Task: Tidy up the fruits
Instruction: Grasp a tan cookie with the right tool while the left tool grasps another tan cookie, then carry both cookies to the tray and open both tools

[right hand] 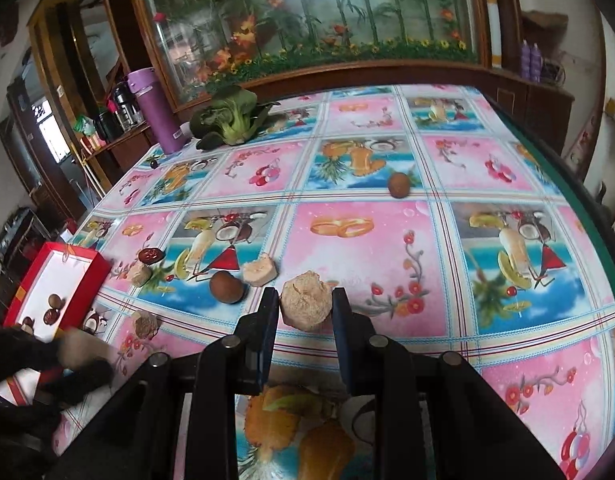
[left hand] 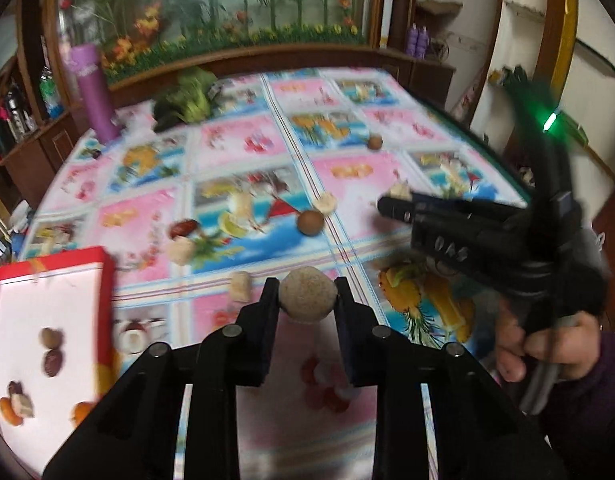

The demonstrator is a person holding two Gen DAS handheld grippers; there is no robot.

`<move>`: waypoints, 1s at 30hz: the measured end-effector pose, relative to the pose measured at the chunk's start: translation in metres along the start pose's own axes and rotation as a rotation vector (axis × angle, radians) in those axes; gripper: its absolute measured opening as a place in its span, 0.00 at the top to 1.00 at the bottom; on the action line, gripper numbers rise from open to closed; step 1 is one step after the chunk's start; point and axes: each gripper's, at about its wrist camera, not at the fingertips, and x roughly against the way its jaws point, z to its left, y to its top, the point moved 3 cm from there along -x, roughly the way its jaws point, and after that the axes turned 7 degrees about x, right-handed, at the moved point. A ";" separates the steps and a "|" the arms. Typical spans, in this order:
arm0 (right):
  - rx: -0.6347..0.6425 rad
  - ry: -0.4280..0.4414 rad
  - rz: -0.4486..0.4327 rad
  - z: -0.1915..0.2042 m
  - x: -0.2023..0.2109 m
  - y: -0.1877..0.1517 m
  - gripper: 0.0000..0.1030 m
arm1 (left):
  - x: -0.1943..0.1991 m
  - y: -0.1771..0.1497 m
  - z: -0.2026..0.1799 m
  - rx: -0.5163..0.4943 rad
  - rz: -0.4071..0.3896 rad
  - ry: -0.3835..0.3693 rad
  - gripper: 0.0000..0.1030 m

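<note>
Left black two-finger gripper [left hand: 307,300] points forward over the table, its fingers closed in on a rough, round tan fruit piece [left hand: 307,294], pads pressing it from both sides. Right black two-finger gripper [right hand: 306,306] does the same, fingers clamped on a cracked, pale-brown chunky fruit piece [right hand: 306,304]. In the left wrist view, a hand [left hand: 547,344] in a dark purple sleeve [left hand: 583,400] wraps around the right gripper's handle.

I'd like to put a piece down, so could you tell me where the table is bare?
The right side of the tablecloth is bare, beyond the far brown fruit. The red box has bare floor at its far end. It is crowded between box and right gripper: a date, tan chunks, a brown fruit.
</note>
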 end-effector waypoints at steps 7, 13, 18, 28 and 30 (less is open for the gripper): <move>0.032 0.129 -0.054 0.061 0.015 0.003 0.75 | 0.059 0.001 0.056 0.091 -0.128 0.081 0.72; 0.199 0.283 -0.052 0.164 0.021 0.015 0.75 | 0.088 -0.007 0.122 0.205 -0.197 0.193 0.72; 0.277 0.374 -0.016 0.236 0.013 0.022 0.75 | 0.104 -0.022 0.186 0.332 -0.218 0.296 0.72; 0.281 0.415 0.158 0.313 -0.031 0.010 0.75 | 0.097 -0.068 0.279 0.498 -0.143 0.459 0.72; 0.275 0.409 0.183 0.319 -0.038 0.008 0.75 | 0.094 -0.075 0.285 0.511 -0.123 0.466 0.72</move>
